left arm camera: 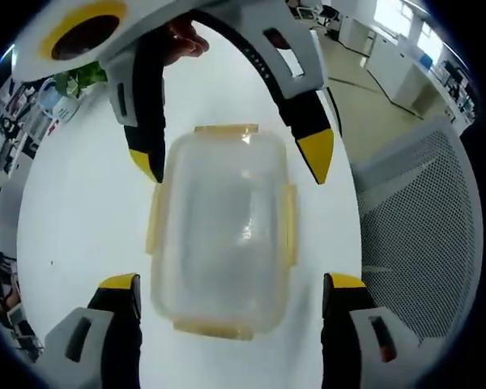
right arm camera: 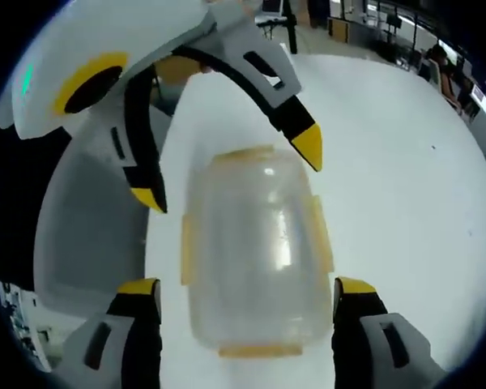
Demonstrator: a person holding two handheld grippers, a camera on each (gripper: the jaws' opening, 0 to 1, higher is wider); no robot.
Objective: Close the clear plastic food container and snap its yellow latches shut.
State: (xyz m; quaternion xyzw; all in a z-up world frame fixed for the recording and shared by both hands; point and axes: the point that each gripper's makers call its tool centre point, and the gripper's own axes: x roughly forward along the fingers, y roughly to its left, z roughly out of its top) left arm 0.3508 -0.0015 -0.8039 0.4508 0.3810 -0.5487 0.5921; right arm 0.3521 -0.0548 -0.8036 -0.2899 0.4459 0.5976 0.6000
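**Two grippers, one clear box between them**

A clear plastic container (left arm camera: pixel 220 235) sits on a white table (left arm camera: pixel 81 203). Its lid is on top. Yellow latches (left arm camera: pixel 290 223) run along all four sides.

In the left gripper view, the left gripper (left arm camera: pixel 235 293) comes up from the bottom. Its two jaws are wide apart, one on each side of the box, and they hold nothing. The right gripper (left arm camera: pixel 231 162) reaches in from the top. Its yellow tips are spread wide too, by the far corners of the box.

In the right gripper view, the container (right arm camera: pixel 255 251) lies between the right gripper (right arm camera: pixel 247 296) jaws, which stand apart. The left gripper (right arm camera: pixel 231 174) comes in from the top, its tips apart at the far end of the box.

A grey mesh chair (left arm camera: pixel 421 219) stands beside the table.
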